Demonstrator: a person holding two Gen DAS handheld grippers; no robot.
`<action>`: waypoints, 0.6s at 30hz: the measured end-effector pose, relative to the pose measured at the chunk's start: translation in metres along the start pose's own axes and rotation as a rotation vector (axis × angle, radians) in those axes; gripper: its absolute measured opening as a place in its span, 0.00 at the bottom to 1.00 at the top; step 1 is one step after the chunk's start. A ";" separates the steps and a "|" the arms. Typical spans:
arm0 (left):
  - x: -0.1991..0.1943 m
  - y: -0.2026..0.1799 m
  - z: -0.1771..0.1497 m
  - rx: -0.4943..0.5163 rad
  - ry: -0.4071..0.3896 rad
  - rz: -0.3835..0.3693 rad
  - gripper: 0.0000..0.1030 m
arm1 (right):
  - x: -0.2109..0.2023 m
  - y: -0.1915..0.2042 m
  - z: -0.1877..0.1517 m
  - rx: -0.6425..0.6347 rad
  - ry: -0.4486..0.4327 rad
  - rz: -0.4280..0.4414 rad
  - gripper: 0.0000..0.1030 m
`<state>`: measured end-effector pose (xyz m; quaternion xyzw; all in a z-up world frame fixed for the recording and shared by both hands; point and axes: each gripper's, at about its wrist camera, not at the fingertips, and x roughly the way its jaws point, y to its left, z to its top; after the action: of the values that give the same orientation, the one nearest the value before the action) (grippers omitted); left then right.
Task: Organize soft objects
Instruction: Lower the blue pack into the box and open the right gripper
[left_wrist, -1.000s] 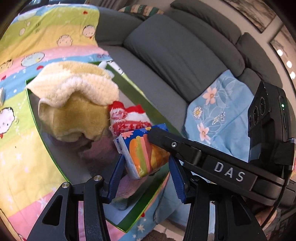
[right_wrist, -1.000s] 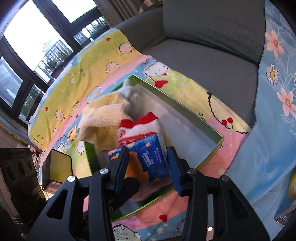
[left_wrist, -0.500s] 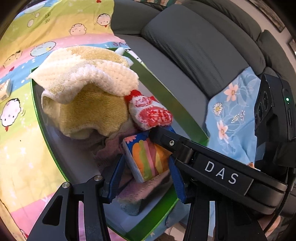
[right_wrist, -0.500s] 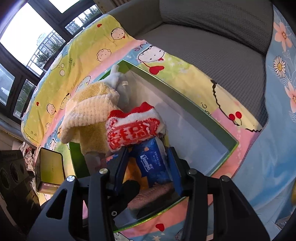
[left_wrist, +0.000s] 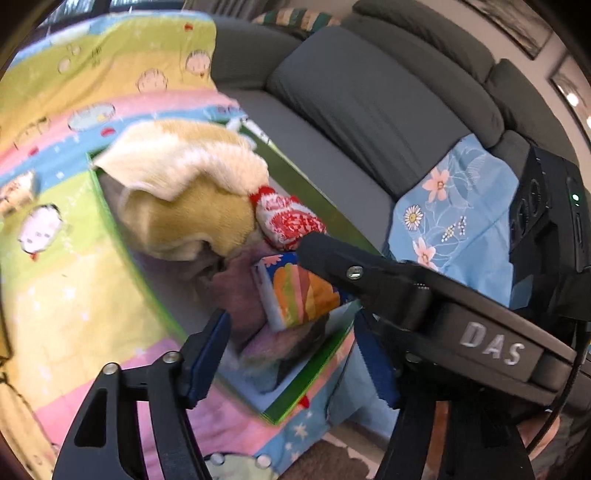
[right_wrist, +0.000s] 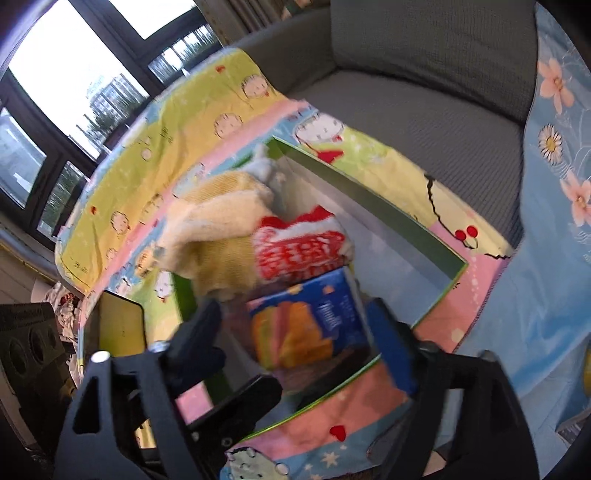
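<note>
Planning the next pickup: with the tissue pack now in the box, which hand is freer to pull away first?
Probably the left: its tool, jaws opening, sits nearer the box's edge, while the right tool, also opening, straddles the tissue pack.

A green-rimmed cardboard box holds a cream-yellow fluffy towel. Beside it lie a red-and-white knitted sock and a blue tissue pack (orange, pink stripes).

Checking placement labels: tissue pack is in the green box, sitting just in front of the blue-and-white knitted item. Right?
One thing is wrong: the knitted item is red and white, not blue and white. The right wrist view shows it clearly. The rest holds: the tissue pack sits in the green box, just in front of it.
</note>
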<state>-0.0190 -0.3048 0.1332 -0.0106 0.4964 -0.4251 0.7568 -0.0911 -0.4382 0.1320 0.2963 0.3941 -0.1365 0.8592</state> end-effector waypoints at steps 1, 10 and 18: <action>-0.007 0.001 -0.001 -0.001 -0.010 0.003 0.73 | -0.008 0.004 -0.002 -0.014 -0.023 0.001 0.86; -0.072 0.018 -0.026 0.013 -0.133 0.055 0.89 | -0.044 0.044 -0.024 -0.132 -0.143 0.002 0.99; -0.120 0.070 -0.064 -0.095 -0.232 0.168 0.93 | -0.037 0.082 -0.040 -0.220 -0.122 0.016 0.99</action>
<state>-0.0410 -0.1559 0.1589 -0.0540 0.4243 -0.3321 0.8407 -0.1004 -0.3493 0.1725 0.1943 0.3514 -0.1034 0.9100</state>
